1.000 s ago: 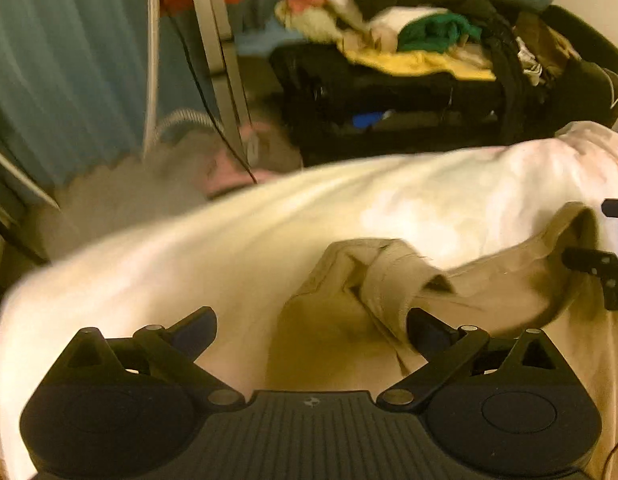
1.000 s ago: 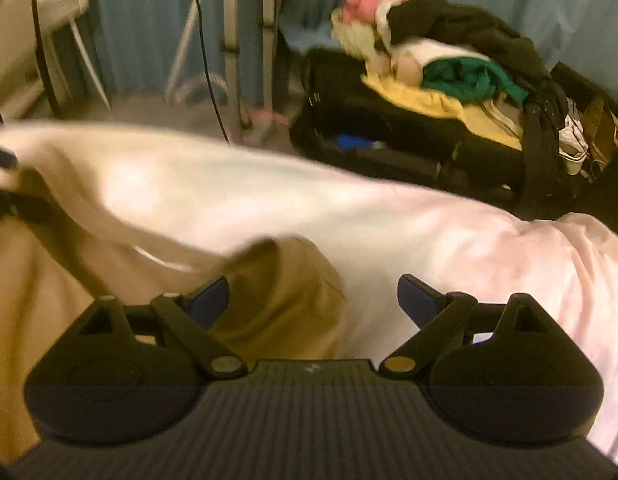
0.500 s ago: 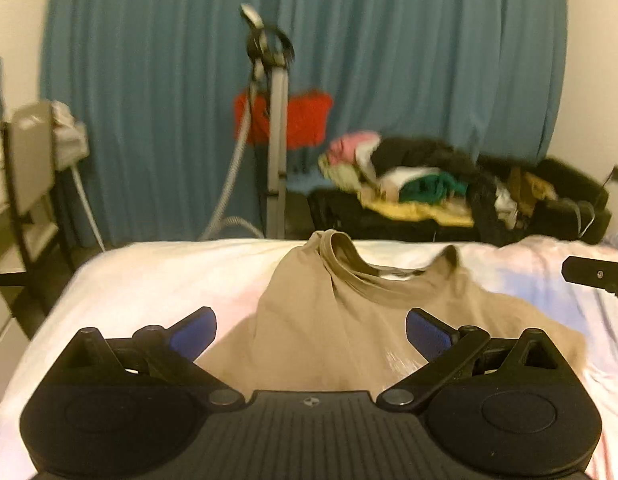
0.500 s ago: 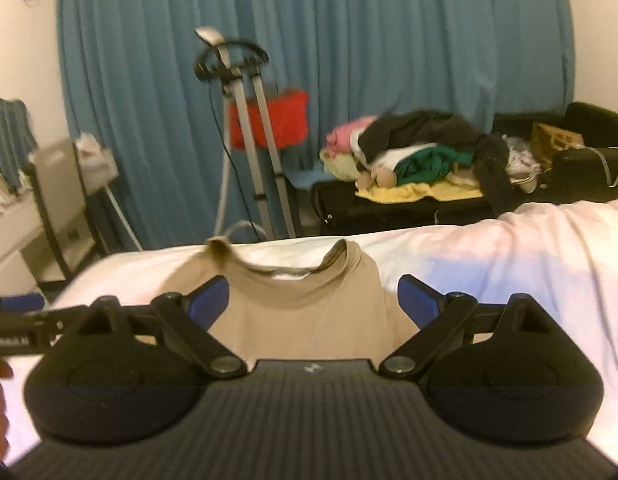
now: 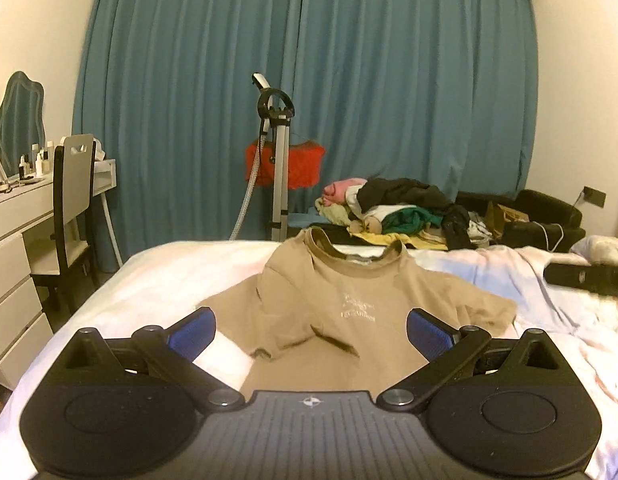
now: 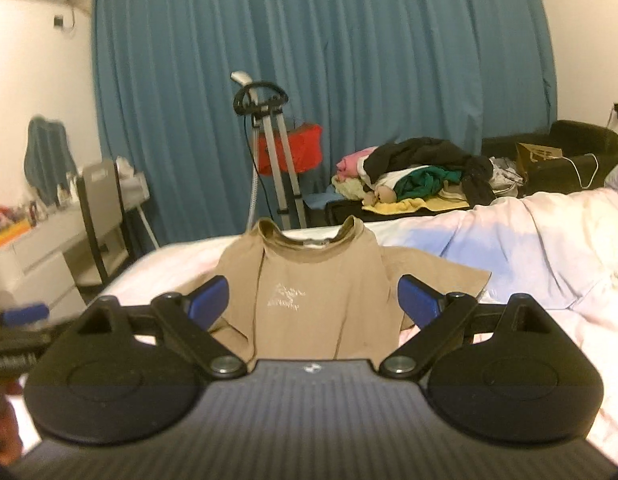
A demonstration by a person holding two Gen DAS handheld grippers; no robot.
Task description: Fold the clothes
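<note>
A tan T-shirt with a small white chest print lies face up on the white bed, collar toward the far edge, left sleeve rumpled. The right wrist view shows the same T-shirt from the other side. My left gripper is open, its blue pads apart above the shirt's lower half with nothing between them. My right gripper is open too, hovering over the shirt's hem. Part of the right gripper shows at the left view's right edge; the left gripper shows blurred at the right view's left edge.
A heap of mixed clothes sits on a dark suitcase beyond the bed. A garment steamer stand with a red garment stands before blue curtains. A white desk and chair are at the left. A rumpled duvet covers the bed's right side.
Both grippers have pulled back and tilted up from close over the bedding; the shirt, bunched a second ago, now lies spread on the bed. Both stay open.
</note>
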